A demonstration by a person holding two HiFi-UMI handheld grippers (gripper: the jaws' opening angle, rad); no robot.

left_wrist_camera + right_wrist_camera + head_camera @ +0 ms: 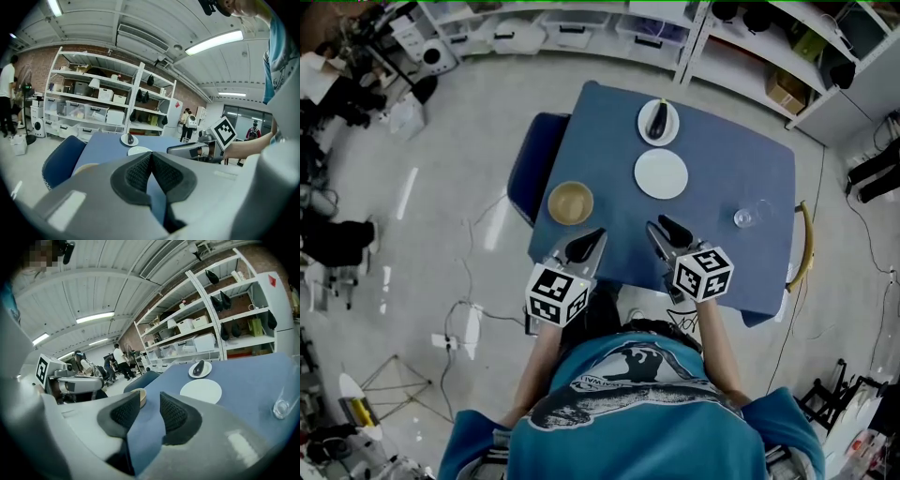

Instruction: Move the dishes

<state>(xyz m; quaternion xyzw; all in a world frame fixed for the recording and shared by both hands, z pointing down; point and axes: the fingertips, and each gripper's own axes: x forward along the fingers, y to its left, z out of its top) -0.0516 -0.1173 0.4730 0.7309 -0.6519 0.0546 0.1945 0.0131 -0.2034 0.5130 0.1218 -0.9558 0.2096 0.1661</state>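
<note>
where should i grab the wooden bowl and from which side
The wooden bowl sits upright and empty, likely too wide to span. Pinch its near rim, one jaw inside, one outside, coming from the person's side with the left gripper, the closer one.

**Table (722,159), blue top. Head view, clock read from the table's middle.**
- 9 o'clock: wooden bowl (570,202) near the left edge, with a blue chair (534,169) just past that edge.
- 12 o'clock: white plate (661,174). Beyond it, a small plate (672,132) bearing a dark object (659,116) near the far edge.
- 3 o'clock: clear glass (748,216), with a curved chair back (807,246) outside the right edge.
- 6 o'clock: bare strip, with the left gripper (599,233) and right gripper (660,225) over it.
- Open lanes: bowl to white plate, and white plate to glass.
- 1–2 o'clock: bare corner.
</note>
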